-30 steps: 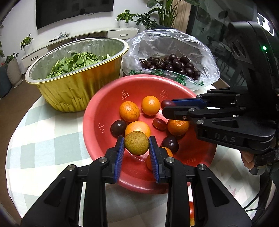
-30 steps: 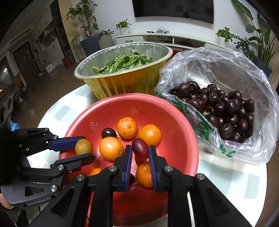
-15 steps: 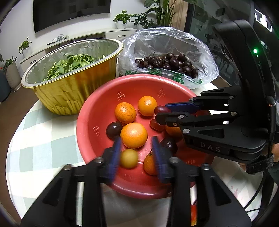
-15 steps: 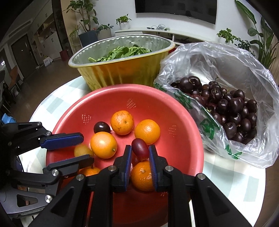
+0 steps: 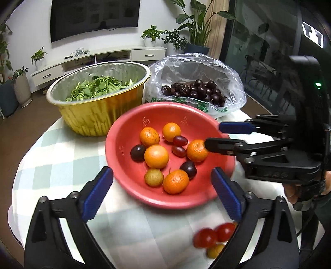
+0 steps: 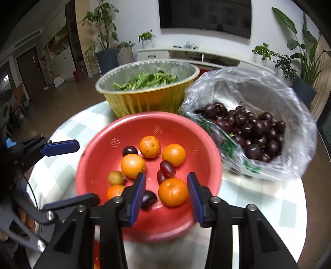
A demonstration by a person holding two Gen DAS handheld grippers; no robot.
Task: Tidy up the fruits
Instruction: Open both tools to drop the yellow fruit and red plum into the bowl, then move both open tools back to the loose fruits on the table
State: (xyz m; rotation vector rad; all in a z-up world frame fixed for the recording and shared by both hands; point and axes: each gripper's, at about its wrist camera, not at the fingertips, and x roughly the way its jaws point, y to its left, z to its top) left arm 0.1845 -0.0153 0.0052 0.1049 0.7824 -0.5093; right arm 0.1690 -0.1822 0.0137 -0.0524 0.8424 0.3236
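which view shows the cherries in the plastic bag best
The right wrist view. There the cherries sit close and large, and the open plastic bag shows the whole heap, though a little blurred. In the left wrist view the cherries lie farther back behind the red basket, smaller and partly hidden by the bag's front fold.

White wall (image 5: 31,31), television (image 5: 95,16), potted plants (image 6: 146,39)

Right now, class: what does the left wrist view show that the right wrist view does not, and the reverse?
Only the left wrist view: small red tomatoes on the tablecloth near the camera. Only the right wrist view: a dark doorway far left. Both share the red basin of fruit, the gold foil bowl of greens and the cherry bag.
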